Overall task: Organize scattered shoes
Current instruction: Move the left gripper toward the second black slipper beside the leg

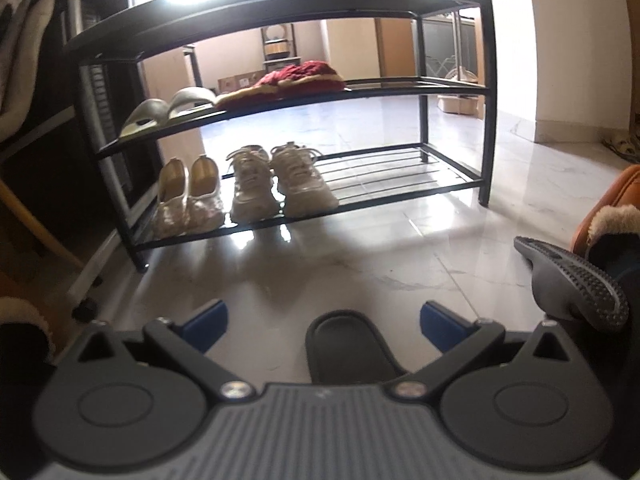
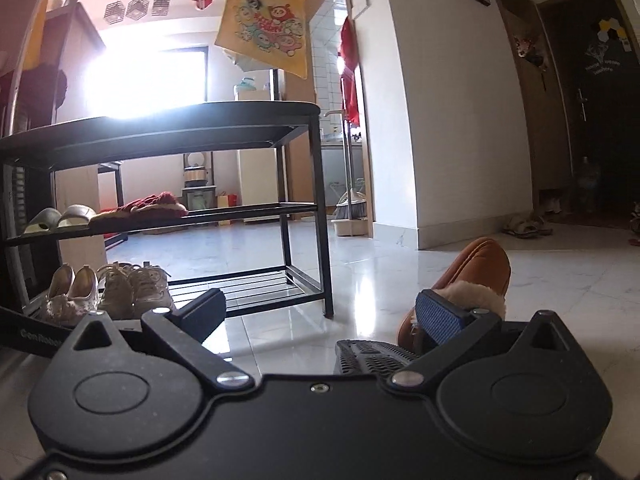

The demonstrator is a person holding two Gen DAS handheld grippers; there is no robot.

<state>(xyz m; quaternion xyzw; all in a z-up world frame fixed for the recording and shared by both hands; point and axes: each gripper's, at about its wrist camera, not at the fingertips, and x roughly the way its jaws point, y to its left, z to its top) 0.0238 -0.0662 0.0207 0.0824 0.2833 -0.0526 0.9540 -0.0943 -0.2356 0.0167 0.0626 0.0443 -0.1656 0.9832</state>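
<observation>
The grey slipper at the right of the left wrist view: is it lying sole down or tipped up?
Tipped up. The grey slipper shows its studded sole to the camera, leaning by the brown slipper.

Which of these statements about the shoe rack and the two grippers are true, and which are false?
1. A pair of cream lace-up sneakers stands on the bottom shelf of the black metal shoe rack. True.
2. The red fluffy slippers lie on the floor. False: they lie on the middle shelf.
3. The left gripper is open, with a black rubber slide sandal on the floor between its fingers. True.
4. The right gripper is shut on a sneaker. False: it is open and holds nothing.
5. A brown fur-lined slipper lies on the floor. True.
</observation>
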